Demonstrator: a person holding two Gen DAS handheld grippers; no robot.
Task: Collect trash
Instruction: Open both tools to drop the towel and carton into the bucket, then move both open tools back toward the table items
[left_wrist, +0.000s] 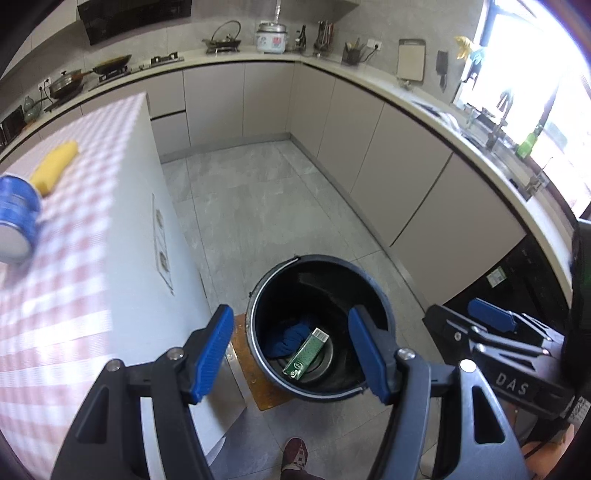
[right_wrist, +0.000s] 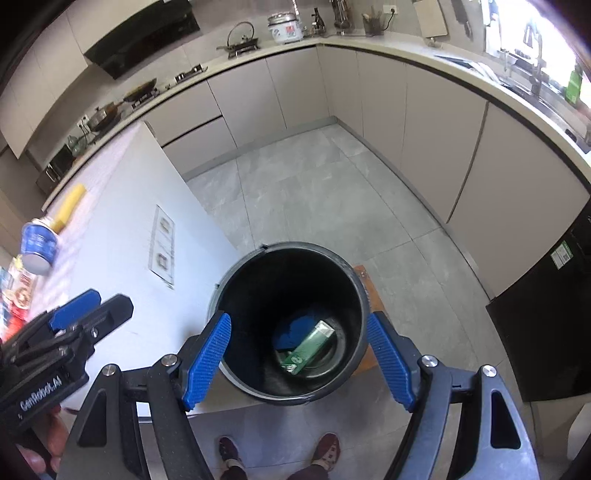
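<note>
Left wrist view looks down past the left gripper (left_wrist: 291, 347), whose blue fingers stand wide apart with nothing between them, straight into the black bucket (left_wrist: 258, 291) on the floor just beside the white island (left_wrist: 162, 236). Inside the bucket a green carton (left_wrist: 306, 353) lies flat on the bottom, against a dark blue cloth (left_wrist: 290, 336). The right gripper (right_wrist: 299, 358) also hangs over the bucket's mouth with its fingers spread and empty, so both tools appear to be finished here. What is left to collect sits up on the island's checked top, away from the bucket and to the left of both grippers: a blue can (left_wrist: 16, 221) lying on its side, its pale end facing the camera, and beyond it a yellow packet (left_wrist: 55, 166) with its long axis running away from the bucket toward the far counter. Judging by the views, the left gripper is the nearer of the two to the can; the coming reach would swing leftward and up from the bucket, and the fingers would best close across the can's round body.
</note>
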